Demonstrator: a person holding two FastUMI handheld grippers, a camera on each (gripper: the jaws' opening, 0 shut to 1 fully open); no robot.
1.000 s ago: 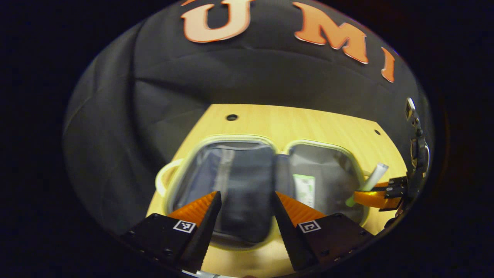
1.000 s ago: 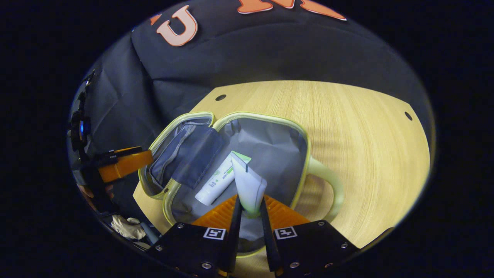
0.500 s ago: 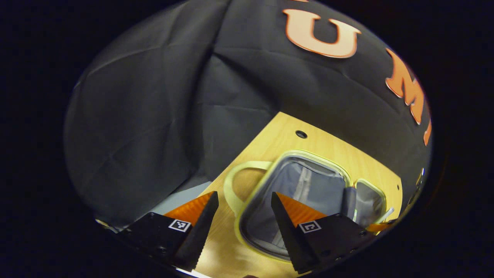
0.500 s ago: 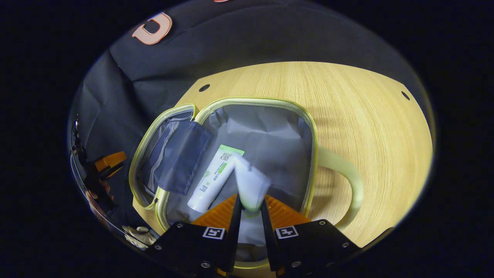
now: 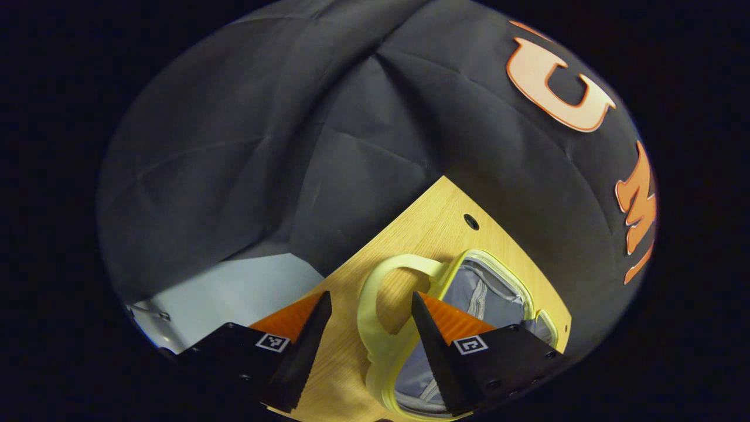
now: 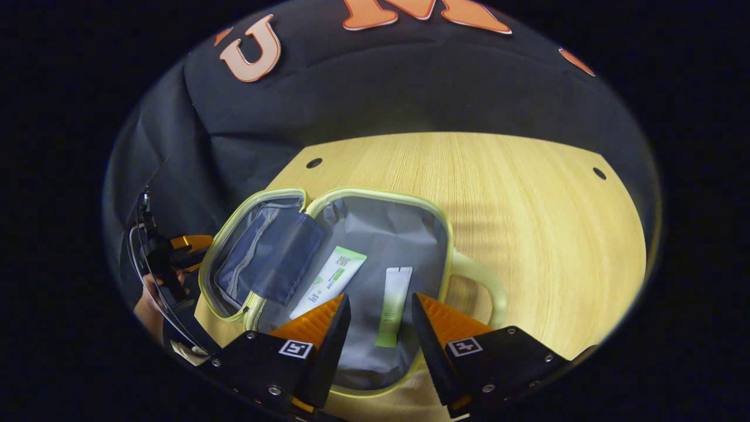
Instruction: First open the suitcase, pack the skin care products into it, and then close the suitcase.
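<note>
Right gripper [image 6: 381, 313]: fingers spread, holding nothing
Suitcase [image 6: 436, 225]: open on wooden surface [image 6: 527, 193]
Inside: two tubes [image 6: 328, 281], [image 6: 394, 305] side by side

Suitcase [image 6: 375, 193] lying open, pale-yellow rim, grey lining; two tubes [image 6: 329, 281] [image 6: 394, 305] flat inside.

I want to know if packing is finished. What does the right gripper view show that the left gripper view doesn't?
Right gripper view: a larger tube and a smaller tube lie side by side inside the lined half, beyond the open right gripper. Left gripper view: a handle appears between the fingers of the open left gripper, and pale floor lies past the table edge. Both: the open suitcase on the wooden table.
</note>
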